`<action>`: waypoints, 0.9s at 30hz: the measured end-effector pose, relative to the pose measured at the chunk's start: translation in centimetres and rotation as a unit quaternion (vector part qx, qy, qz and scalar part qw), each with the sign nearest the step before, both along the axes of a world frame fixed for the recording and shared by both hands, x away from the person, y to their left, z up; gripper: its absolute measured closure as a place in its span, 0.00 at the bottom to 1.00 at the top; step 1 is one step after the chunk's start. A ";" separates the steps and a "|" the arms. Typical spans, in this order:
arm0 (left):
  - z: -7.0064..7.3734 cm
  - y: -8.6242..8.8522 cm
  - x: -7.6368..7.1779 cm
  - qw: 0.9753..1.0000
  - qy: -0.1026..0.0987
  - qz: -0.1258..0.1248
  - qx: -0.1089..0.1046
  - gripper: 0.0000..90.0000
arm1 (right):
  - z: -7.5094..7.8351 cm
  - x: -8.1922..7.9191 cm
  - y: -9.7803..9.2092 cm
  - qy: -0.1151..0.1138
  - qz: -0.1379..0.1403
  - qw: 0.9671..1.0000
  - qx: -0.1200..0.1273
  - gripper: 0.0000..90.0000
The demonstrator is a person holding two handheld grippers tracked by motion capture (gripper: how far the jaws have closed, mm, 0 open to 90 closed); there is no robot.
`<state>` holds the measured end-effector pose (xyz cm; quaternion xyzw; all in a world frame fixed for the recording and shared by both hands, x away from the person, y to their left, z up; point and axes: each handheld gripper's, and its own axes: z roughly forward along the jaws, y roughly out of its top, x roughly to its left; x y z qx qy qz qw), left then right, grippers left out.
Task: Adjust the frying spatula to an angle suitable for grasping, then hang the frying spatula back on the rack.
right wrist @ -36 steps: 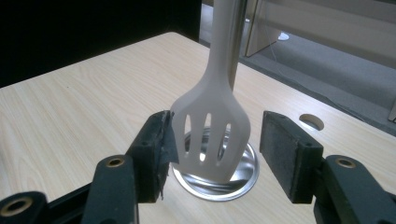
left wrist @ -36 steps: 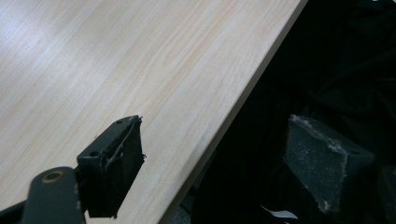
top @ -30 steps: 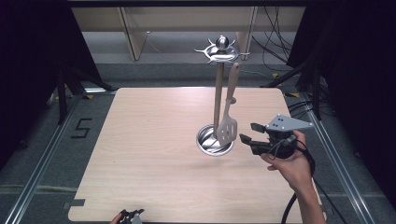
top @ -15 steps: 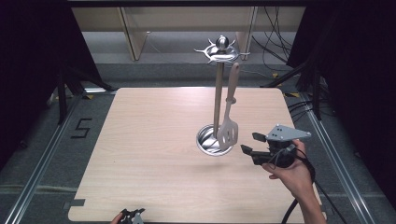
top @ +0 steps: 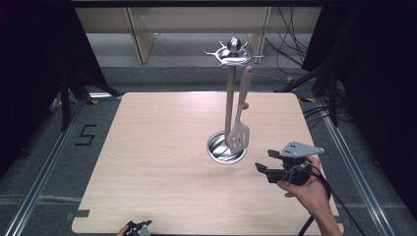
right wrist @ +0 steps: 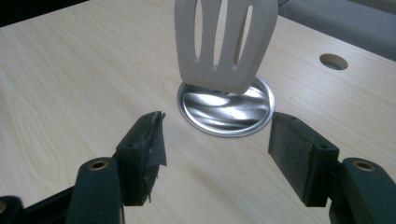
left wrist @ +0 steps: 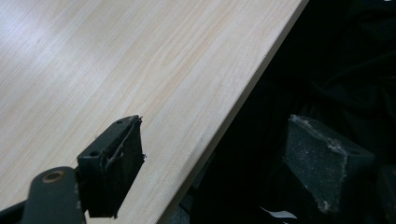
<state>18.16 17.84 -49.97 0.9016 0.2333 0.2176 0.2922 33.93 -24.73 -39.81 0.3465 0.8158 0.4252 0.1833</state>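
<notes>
Spatula (top: 239, 133) hangs on the stand (top: 229, 96), its blade over the steel base at mid-desk (top: 147, 147).
Right tongs (top: 263, 161) gape empty nearby, seemingly between steps; left tongs (left wrist: 205, 163) wide open, empty, at the near edge.

One table (top: 162, 162), one utensil stand (top: 229, 98), one slotted spatula (top: 239, 135) — two hand-held grippers (top: 263, 161).

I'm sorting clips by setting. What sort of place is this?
Probably a lab recording rig, not a kitchen: a bare wooden table ringed by black curtains, loose cables behind, one utensil stand.
</notes>
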 end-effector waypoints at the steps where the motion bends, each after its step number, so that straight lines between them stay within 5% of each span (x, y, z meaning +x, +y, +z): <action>1: -0.1 -0.1 0.0 1.000 -0.004 0.002 0.002 0.21 | -0.2 0.0 0.0 -0.006 0.000 1.000 -0.003 0.40; 7: 0.0 0.0 -0.1 1.000 -0.002 -0.002 0.002 0.21 | -0.9 -0.5 0.1 0.015 0.004 1.000 -0.007 0.40; 27: 0.0 0.3 -0.2 1.000 -0.006 0.009 0.004 0.21 | -2.7 -0.8 -1.3 0.031 0.001 0.999 -0.010 0.40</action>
